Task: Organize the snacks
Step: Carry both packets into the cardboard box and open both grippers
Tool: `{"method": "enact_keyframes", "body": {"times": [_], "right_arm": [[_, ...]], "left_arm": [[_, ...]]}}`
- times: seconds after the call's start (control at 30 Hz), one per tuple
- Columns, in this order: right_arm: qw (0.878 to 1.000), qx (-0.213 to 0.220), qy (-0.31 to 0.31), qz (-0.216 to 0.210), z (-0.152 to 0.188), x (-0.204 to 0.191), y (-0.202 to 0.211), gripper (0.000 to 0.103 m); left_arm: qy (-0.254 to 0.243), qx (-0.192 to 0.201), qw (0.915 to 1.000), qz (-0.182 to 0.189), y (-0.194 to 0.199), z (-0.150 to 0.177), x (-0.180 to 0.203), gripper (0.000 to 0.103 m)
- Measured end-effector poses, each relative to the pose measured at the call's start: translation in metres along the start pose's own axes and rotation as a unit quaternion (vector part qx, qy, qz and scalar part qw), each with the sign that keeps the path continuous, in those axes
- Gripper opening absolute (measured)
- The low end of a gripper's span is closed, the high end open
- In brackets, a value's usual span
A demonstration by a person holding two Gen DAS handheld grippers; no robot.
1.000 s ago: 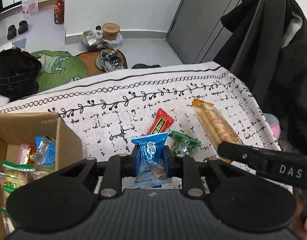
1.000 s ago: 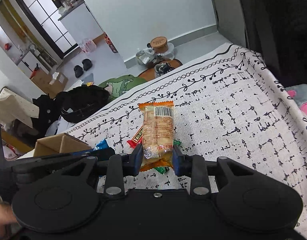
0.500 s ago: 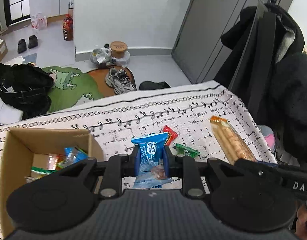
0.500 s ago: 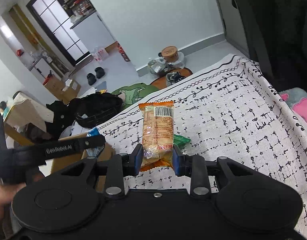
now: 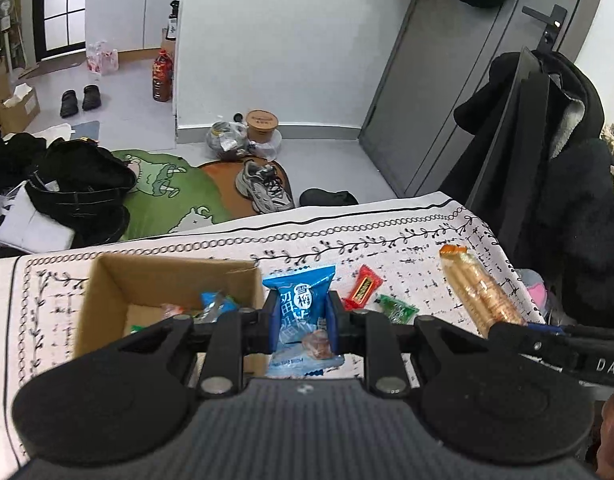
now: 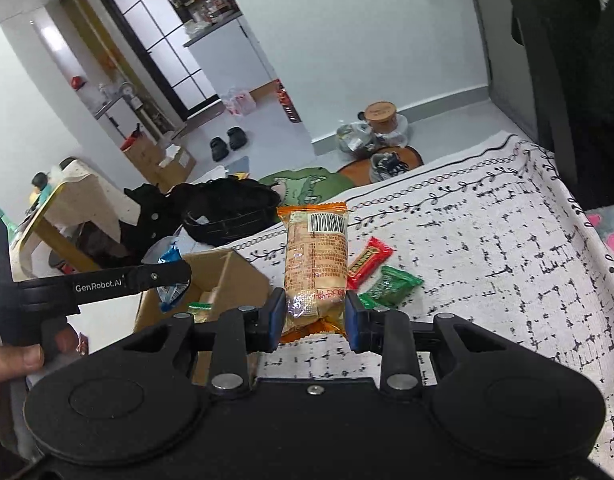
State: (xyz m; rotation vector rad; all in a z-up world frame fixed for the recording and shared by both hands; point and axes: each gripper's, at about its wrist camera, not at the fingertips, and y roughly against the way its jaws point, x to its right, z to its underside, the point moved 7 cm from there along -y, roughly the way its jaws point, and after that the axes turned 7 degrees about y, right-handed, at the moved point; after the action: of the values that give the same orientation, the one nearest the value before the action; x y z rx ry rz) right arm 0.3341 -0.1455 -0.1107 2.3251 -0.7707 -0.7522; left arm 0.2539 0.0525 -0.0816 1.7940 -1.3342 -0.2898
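Two tools loaded | my left tool (image 5: 300,312) clamps blue packet (image 5: 301,300), right tool (image 6: 314,312) clamps biscuit pack (image 6: 315,256) | step: carrying | next: release over cardboard box (image 5: 107,280).

A lived-in home: shoes (image 5: 264,187), a coat (image 5: 563,168) and a floor mat (image 5: 167,192).

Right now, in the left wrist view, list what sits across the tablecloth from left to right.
cardboard box → blue packet clamped in the left gripper → red candy → green candy → long orange cracker pack held by the right gripper.
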Motion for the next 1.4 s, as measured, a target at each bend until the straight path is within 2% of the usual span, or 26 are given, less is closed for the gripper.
{"method": "enact_keyframes", "body": {"times": [0.43, 0.7, 0.83, 1.03, 1.2, 1.3, 1.4], "right_arm": [[0.999, 0.006, 0.029, -0.032, 0.007, -0.042, -0.006, 0.03], [0.997, -0.007, 0.061, -0.048, 0.011, -0.074, -0.023, 0.03], [0.996, -0.015, 0.076, -0.054, 0.012, -0.091, -0.033, 0.03], [0.993, -0.019, 0.095, -0.07, 0.009, -0.12, -0.05, 0.03], [0.99, -0.021, 0.116, -0.079, 0.005, -0.145, -0.065, 0.03], [0.988, -0.02, 0.126, -0.089, 0.002, -0.158, -0.076, 0.031], [0.984, -0.027, 0.154, -0.083, 0.004, -0.169, -0.083, 0.044]], "left_arm": [[0.018, 0.01, 0.9996, -0.016, 0.038, 0.011, -0.049, 0.022], [0.018, -0.005, 0.9998, -0.006, 0.041, 0.032, -0.078, 0.023], [0.037, -0.001, 0.9993, -0.003, 0.039, 0.04, -0.095, 0.027], [0.064, 0.019, 0.9977, -0.009, 0.052, 0.045, -0.12, 0.043], [0.07, 0.042, 0.9966, -0.009, 0.06, 0.041, -0.136, 0.061], [0.07, 0.054, 0.996, -0.007, 0.06, 0.04, -0.139, 0.067], [0.069, 0.065, 0.9955, -0.006, 0.057, 0.041, -0.141, 0.071]]}}
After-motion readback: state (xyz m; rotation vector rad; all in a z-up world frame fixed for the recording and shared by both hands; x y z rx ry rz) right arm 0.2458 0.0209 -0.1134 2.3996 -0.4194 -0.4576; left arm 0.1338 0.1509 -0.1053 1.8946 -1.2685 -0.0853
